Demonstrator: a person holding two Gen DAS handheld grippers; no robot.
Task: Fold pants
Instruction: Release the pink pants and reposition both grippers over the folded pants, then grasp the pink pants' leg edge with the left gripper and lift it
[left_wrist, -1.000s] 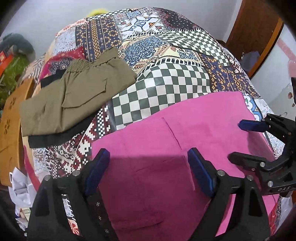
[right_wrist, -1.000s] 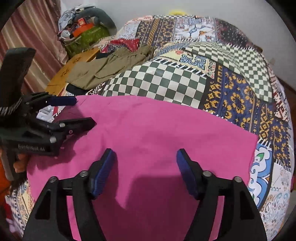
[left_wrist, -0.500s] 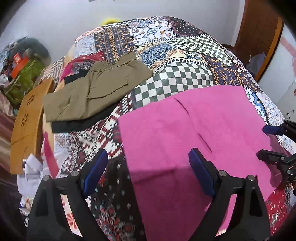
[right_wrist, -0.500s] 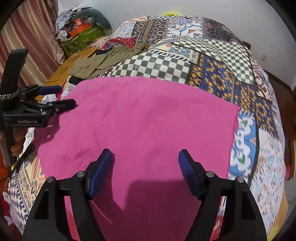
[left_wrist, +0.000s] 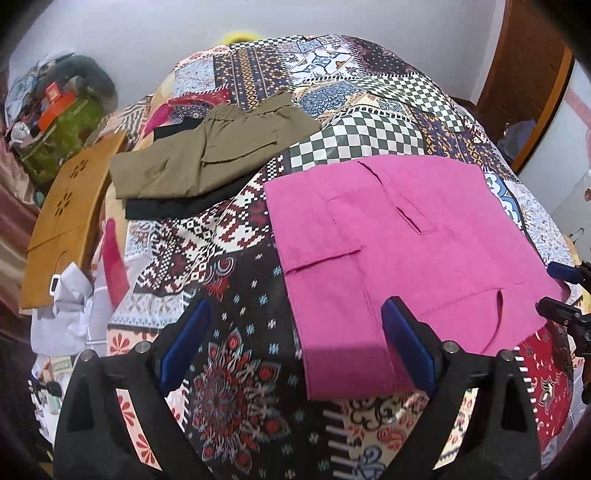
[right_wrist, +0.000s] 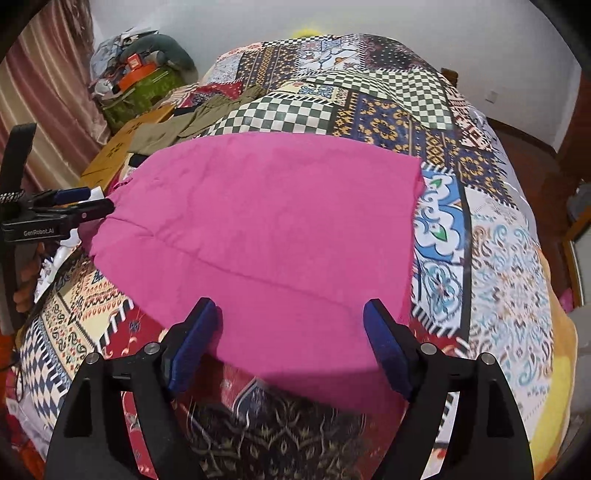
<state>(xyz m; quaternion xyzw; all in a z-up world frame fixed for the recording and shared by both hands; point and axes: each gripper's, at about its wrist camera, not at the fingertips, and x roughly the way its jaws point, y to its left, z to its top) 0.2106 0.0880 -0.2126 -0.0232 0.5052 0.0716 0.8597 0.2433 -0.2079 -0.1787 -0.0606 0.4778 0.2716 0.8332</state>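
Pants (left_wrist: 399, 236), pink, soft thin cloth, lie flat on patchwork bedspread (left_wrist: 236, 229); judged light and limp, best pinched at near hem corners. Left gripper (left_wrist: 295, 350): fingers wide apart, empty, hovering over the pants' near-left edge. Right gripper (right_wrist: 291, 347): fingers wide, empty, above the pants' near edge. Beyond the pants: folded olive pants (left_wrist: 207, 158).
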